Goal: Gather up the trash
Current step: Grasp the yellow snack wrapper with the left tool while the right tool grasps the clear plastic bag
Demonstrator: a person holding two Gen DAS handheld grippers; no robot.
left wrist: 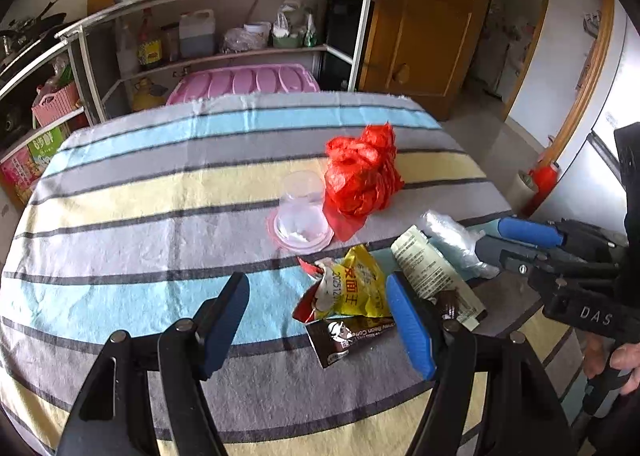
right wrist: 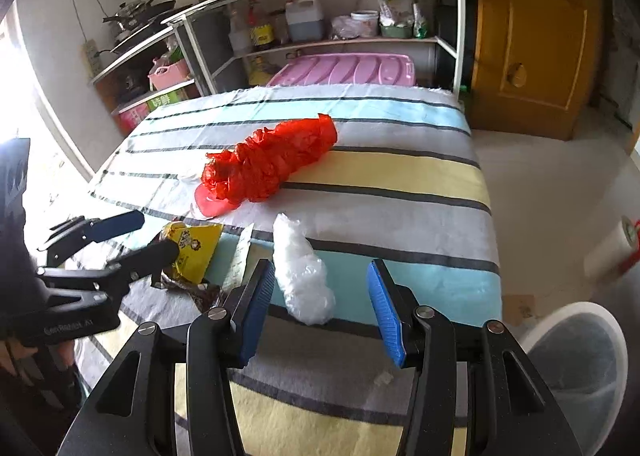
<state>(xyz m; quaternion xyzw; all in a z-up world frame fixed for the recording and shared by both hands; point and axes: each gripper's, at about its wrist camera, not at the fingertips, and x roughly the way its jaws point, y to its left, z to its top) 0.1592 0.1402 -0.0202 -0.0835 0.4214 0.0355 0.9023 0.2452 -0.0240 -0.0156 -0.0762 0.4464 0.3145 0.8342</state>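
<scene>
Trash lies on a striped cloth (left wrist: 140,192). My left gripper (left wrist: 320,316) is open above a yellow snack wrapper (left wrist: 356,284) and a brown coffee sachet (left wrist: 344,336), its pads clear of both. Just right of them lie a beige wrapper (left wrist: 432,276) and a crumpled clear plastic (left wrist: 456,244). My right gripper (right wrist: 322,312) is open with that clear plastic (right wrist: 304,276) between its fingers, not squeezed. Farther back sit a red plastic bag (left wrist: 360,176) and a clear cup on a lid (left wrist: 300,216). The left gripper (right wrist: 144,240) shows by the yellow wrapper (right wrist: 196,252).
A white bin with a clear liner (right wrist: 576,368) stands on the floor at the table's right. A paper roll (right wrist: 616,244) is beside it. Shelves with bottles and pots (right wrist: 320,28) and a pink tub (right wrist: 344,72) stand behind the table, a wooden door (right wrist: 532,36) to their right.
</scene>
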